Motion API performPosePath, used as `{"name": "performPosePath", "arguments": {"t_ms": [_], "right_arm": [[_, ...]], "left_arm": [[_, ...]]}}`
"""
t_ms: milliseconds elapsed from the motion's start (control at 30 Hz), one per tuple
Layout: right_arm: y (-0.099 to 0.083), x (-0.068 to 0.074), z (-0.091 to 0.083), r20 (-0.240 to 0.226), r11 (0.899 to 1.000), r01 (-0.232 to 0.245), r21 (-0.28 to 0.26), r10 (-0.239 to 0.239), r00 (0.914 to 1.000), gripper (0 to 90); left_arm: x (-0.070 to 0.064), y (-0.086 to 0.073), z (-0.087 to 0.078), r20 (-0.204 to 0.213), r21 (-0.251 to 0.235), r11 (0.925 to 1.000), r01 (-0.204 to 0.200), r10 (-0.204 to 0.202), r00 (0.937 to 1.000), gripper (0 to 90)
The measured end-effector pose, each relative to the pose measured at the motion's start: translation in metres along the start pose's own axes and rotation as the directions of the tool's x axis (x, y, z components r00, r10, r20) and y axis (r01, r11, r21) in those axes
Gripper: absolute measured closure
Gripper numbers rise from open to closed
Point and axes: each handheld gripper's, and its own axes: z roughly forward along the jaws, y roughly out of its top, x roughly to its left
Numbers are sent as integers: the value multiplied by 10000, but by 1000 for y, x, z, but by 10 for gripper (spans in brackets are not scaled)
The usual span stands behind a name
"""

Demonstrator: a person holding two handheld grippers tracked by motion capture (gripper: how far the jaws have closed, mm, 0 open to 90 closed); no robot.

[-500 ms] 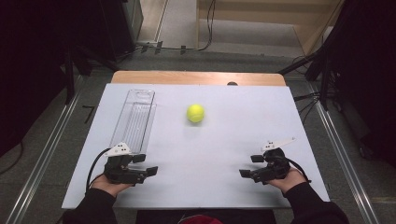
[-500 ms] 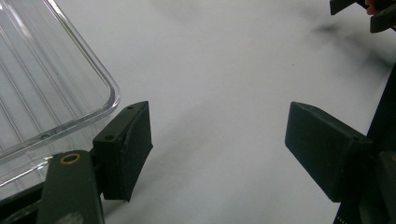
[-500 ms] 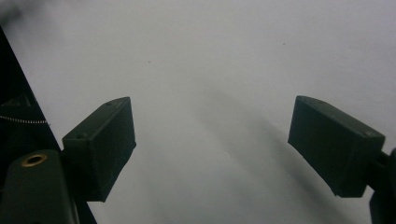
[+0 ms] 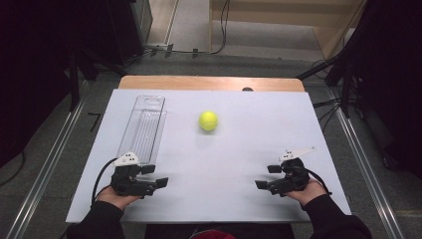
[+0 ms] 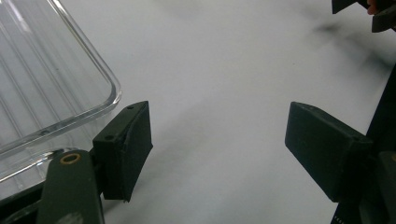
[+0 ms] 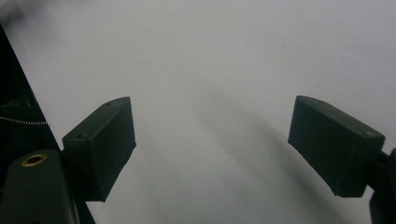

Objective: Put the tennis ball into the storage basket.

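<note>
In the high view the person is resting both hands at the near edge of the white table [image 4: 234, 164], the left gripper [image 4: 153, 175] lying just beside the near end of the clear plastic tray [image 4: 144, 127] and the right gripper [image 4: 267, 176] sitting well apart from it on the other side, each pointing inward with its jaws spread and pinching nothing. The tennis ball [image 4: 208, 120] is sitting alone on the bare surface farther out, between the two grippers and just to the right of the tray, touching neither. In the left gripper view the left gripper [image 5: 217, 140] is showing its two black jaws wide apart over empty table, with the tray's [image 5: 51, 84] rounded corner lying close by one jaw, and a bit of the other gripper is peeking in at the top right corner. In the right gripper view the right gripper [image 6: 212, 149] is likewise holding its jaws wide over plain white surface. The likely trouble from here is the ball itself: being round and free on a smooth top, it is liable to roll off if a jaw nudges it off-centre. The light tray could also skid if the left gripper, so close to its corner, bumps it while lifting away.
</note>
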Motion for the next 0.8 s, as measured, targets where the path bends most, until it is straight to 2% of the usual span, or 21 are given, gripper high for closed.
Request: {"name": "performPosePath", "arguments": {"t_ms": [800], "right_arm": [[0,0,2,58,10000,-9,10,9,10000,128]], "left_arm": [[0,0,-1,-10,4,10000,-11,11,10000,235]]}}
